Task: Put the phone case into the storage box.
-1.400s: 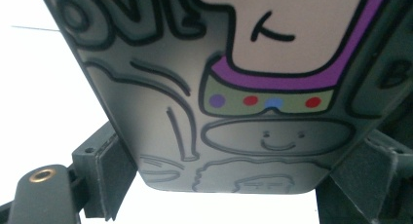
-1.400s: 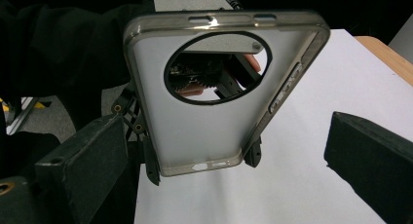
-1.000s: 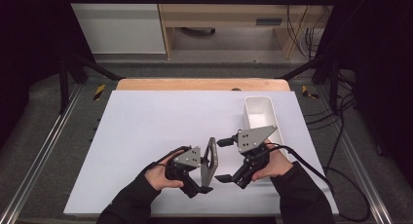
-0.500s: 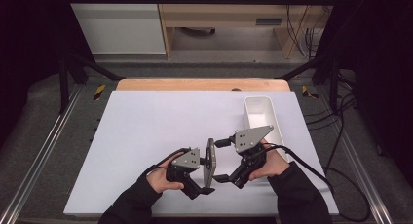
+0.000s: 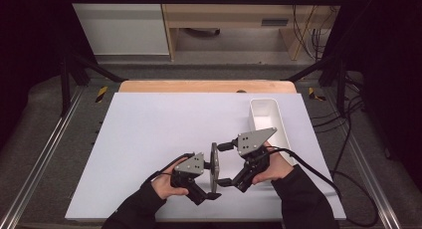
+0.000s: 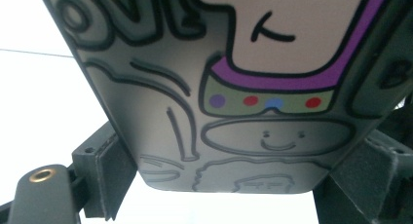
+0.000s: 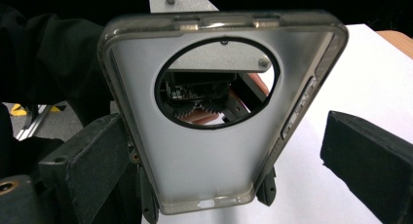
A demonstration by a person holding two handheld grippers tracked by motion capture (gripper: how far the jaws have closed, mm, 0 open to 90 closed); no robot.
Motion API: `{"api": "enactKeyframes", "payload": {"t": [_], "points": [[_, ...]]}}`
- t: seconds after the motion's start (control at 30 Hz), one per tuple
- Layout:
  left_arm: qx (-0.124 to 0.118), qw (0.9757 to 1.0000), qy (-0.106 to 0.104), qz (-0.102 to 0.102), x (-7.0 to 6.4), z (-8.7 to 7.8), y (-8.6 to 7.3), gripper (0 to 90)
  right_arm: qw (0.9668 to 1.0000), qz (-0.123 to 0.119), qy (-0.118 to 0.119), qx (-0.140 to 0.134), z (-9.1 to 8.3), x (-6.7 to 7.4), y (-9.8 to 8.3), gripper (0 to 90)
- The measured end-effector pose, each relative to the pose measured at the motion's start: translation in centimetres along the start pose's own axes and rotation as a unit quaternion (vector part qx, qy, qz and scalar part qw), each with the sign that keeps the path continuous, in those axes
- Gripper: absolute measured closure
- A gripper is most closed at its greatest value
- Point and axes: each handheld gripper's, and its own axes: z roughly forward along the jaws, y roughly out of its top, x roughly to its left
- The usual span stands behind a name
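Between both grippers: phone case (image 5: 214, 164) | left gripper (image 5: 211, 189) clamps it, cartoon side | right gripper (image 5: 225, 163) agape, hollow side

Translucent grey phone case (image 5: 214, 165) stands on edge, cartoon-printed back.

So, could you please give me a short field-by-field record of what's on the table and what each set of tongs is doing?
surface: white table
held item: phone case, on edge between the two tongs
case back: cartoon print
case inside: frosted, round camera cutout
left tongs: shut on the phone case
right tongs: open, jaws either side of the case
container: white bin, right of centre, contents not visible
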Motion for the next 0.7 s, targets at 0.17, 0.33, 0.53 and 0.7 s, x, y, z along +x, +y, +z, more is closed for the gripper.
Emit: {"api": "enactKeyframes", "payload": {"t": [0.17, 0.33, 0.53, 0.7], "points": [[-0.003, 1.0000, -0.002, 0.004, 0.01, 0.06, -0.03, 11.6, 1.0000, 0.001, 0.004, -0.001, 0.06, -0.09, 0.00, 4.9], [-0.002, 0.9999, -0.009, 0.007, -0.10, 0.32, -0.08, 11.7, 0.9999, -0.001, 0.011, 0.000, 0.29, -0.08, -0.09, 5.3], [0.003, 0.9999, -0.009, 0.014, -0.17, 0.52, -0.14, 11.7, 0.9998, -0.002, 0.019, 0.003, 0.58, -0.05, -0.23, 5.2], [0.010, 0.9997, -0.010, 0.017, -0.25, 0.70, -0.19, 11.7, 0.9997, -0.004, 0.024, 0.003, 0.88, 0.01, -0.40, 5.1]]}}
